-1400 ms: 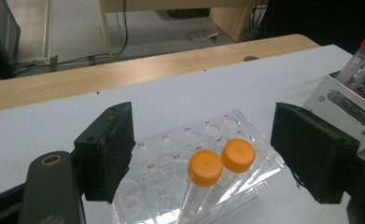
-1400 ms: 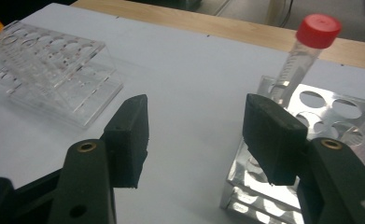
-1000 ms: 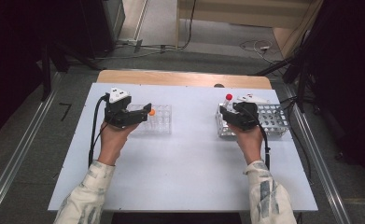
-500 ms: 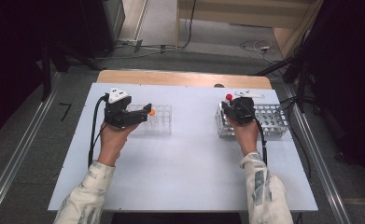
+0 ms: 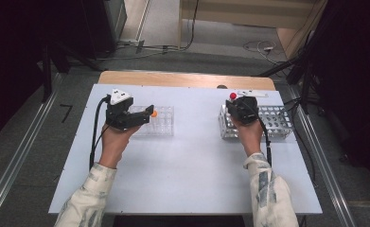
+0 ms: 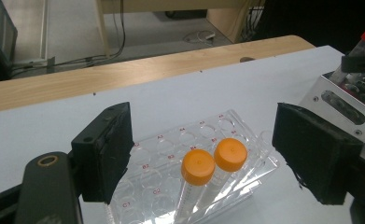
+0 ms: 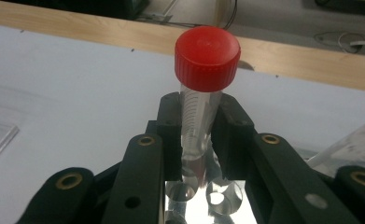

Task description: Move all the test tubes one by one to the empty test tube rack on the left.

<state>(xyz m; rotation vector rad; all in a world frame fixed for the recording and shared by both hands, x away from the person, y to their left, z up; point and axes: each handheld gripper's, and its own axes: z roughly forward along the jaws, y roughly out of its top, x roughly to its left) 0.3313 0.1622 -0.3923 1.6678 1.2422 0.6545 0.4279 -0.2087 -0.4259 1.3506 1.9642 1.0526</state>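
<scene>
Red-capped tube (image 7: 203, 93) is the thing in hand right now: the right gripper (image 7: 201, 135) has its jaws clamped on the clear body just under the cap, and they have just been closing in on it. The tube stands upright over the holes of the metal rack (image 5: 277, 124) at the right side of the white table (image 5: 192, 170); its lower end is hidden behind the jaws, so I can't tell whether it sits in a hole. From the high view the red cap pokes up just beyond the gripper. Faint graduation marks run down the tube wall, but they're too blurry to read.

Over on the left, the left gripper (image 6: 208, 154) has its jaws wide apart with nothing pinched. It hovers by the clear plastic rack (image 6: 157, 154), where two orange-capped tubes (image 6: 198, 167) stand side by side, touching neither jaw.

As for writing, the clear rack has small red grid labels by its holes. I can make out A3, A4, B2, C1 and C2; the rest is too small. No brand names that I can see anywhere.
</scene>
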